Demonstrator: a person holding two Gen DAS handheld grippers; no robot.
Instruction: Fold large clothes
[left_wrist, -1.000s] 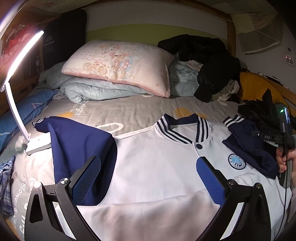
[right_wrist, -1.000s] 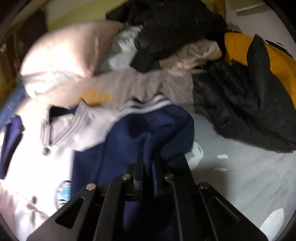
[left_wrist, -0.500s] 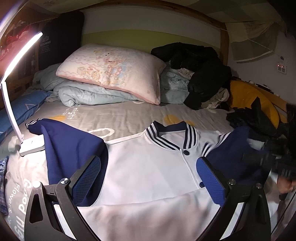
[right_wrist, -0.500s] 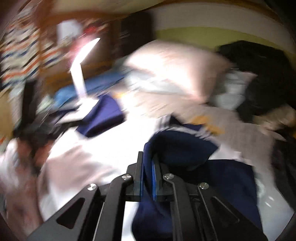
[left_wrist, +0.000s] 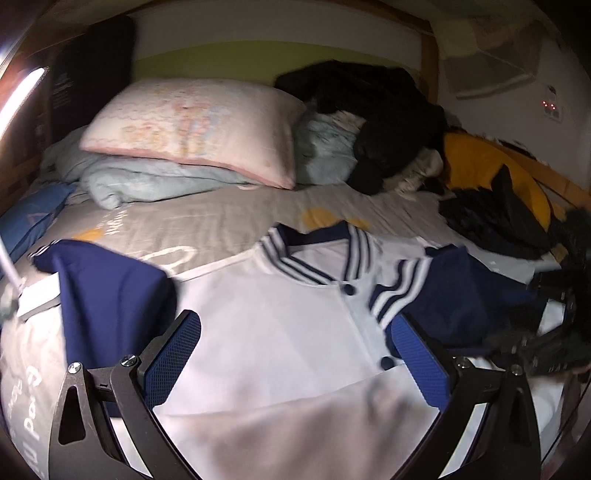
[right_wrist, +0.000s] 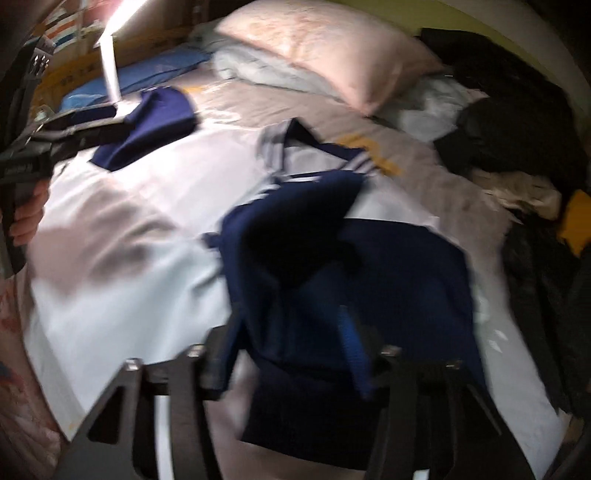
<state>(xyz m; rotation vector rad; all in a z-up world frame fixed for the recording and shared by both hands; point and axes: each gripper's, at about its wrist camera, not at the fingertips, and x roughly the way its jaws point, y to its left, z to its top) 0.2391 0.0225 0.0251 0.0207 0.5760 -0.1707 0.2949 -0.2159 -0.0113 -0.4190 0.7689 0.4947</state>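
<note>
Folding has begun on a white jacket (left_wrist: 280, 332) with navy sleeves, spread front-up on the bed (left_wrist: 207, 225), its striped collar toward the far end near the pillow (left_wrist: 192, 136). The step in hand looks like the sleeve folds: the right sleeve (right_wrist: 332, 251) now lies across the right half of the chest, its striped cuff just right of the button line, while the left sleeve (left_wrist: 107, 291) lies flat out at the near left, not yet folded.

The right claw (right_wrist: 291, 354) has just been opening; its jaws stand about half apart with navy sleeve cloth lying loosely between them, no longer pinched. The left claw (left_wrist: 291, 354) is wide open and holds nothing, hovering over the lower chest of the jacket.

Against the earlier frames, the right sleeve was first out to the right side with the chest badge showing; it has since been carried over the badge and laid down, and the right claw, then clamped tight on the cloth, has let go. The left sleeve has not shifted.

The next move probably calls for drawing the right claw clear without dragging the sleeve, then having the left claw pinch the left cuff (left_wrist: 44, 254) beside the lamp base (left_wrist: 35, 302) and bring it inward to match.
</note>
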